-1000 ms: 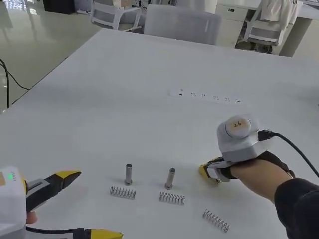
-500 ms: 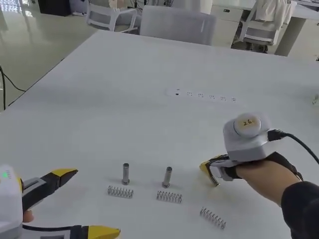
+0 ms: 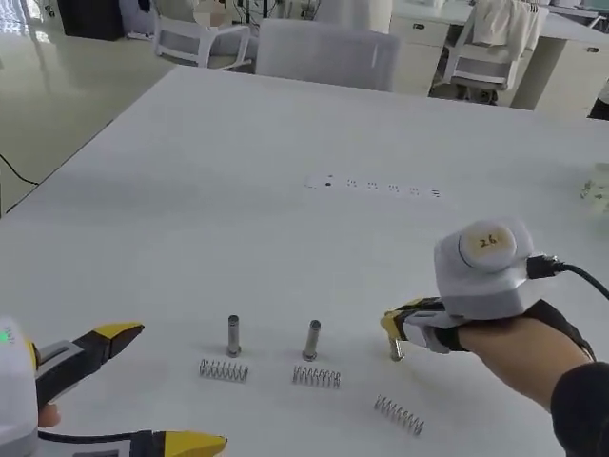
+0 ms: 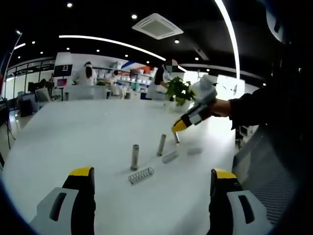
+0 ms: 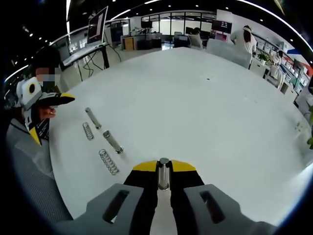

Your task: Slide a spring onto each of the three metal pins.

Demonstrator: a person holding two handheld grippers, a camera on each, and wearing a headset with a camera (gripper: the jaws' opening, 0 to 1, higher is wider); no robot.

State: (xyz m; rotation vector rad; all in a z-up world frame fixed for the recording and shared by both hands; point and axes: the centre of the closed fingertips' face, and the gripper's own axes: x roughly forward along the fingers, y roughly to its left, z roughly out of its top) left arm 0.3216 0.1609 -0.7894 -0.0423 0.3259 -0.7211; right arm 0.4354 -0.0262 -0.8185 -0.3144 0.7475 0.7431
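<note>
1. Desk (image 3: 285, 143): a smooth, matt white top. A row of small socket openings (image 3: 381, 186) is set flush toward its far edge.
2. Left gripper (image 3: 184, 385): it hovers at the near left corner of the desk. Its black jaws with yellow tips are spread wide with nothing between them, as its own view confirms.
3. Left pin (image 3: 233, 335): a short cylinder of dull grey metal, upright and bare, near the desk's near edge.
4. Left spring (image 3: 224, 370): a coil of thin bright wire. It lies on its side just nearer the near edge than that pin and does not touch it.
5. Middle pin (image 3: 312, 339): the same form, upright and bare.
6. Middle spring (image 3: 316, 377): a coil lying just on the near side of its pin.
7. Right gripper (image 3: 390, 324): grey body with yellow-tipped jaws, which are clamped on the third pin (image 3: 397, 349). The pin hangs upright below the tips. Whether its foot touches the desk cannot be told.
8. Right spring (image 3: 399, 415): it lies slantwise, closest to the near edge, apart from the gripper.
</note>
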